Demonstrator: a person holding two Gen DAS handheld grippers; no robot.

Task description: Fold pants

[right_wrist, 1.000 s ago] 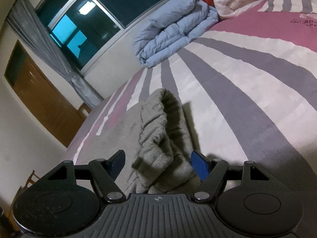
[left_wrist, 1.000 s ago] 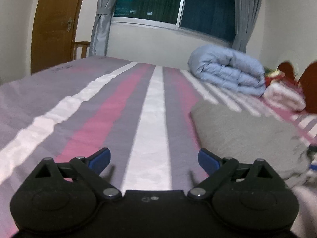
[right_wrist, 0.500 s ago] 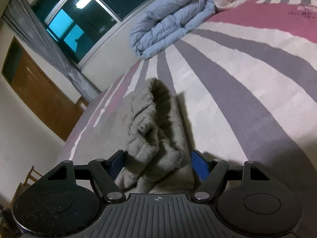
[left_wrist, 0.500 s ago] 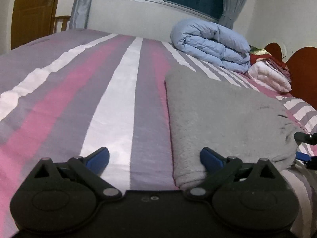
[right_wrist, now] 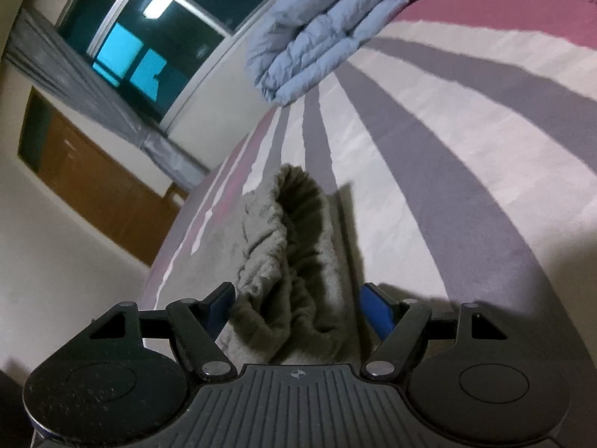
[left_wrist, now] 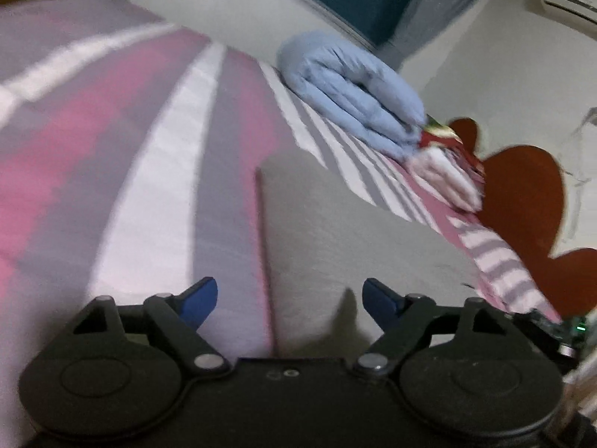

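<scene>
Pants [left_wrist: 358, 246]: grey, soft fabric, lying flat on the striped bed [left_wrist: 156, 171]; the left wrist view is motion-blurred.
Waistband: in the right wrist view the gathered, elastic end of the pants [right_wrist: 294, 261] is bunched upward and gapes open.
Left gripper [left_wrist: 289, 300]: fingers [left_wrist: 199, 295] spread wide, pinching nothing; the straight long edge of the pants runs up between them, one blue tip over the bedsheet, the other over grey cloth.
Right gripper [right_wrist: 296, 304]: fingers [right_wrist: 377, 308] spread wide with the bunched waistband between them; the fabric sits close against the left tip, and whether it touches the other tip I cannot tell.
Edges: the long edge of the pants is straight and lies along a grey stripe.
Open room: bare striped sheet lies wide on both outer sides of the pants.
Far end: a folded blue duvet [right_wrist: 321, 33] and a pale folded blanket [left_wrist: 444, 179] lie well apart from the pants, by the red headboard [left_wrist: 522, 194].
</scene>
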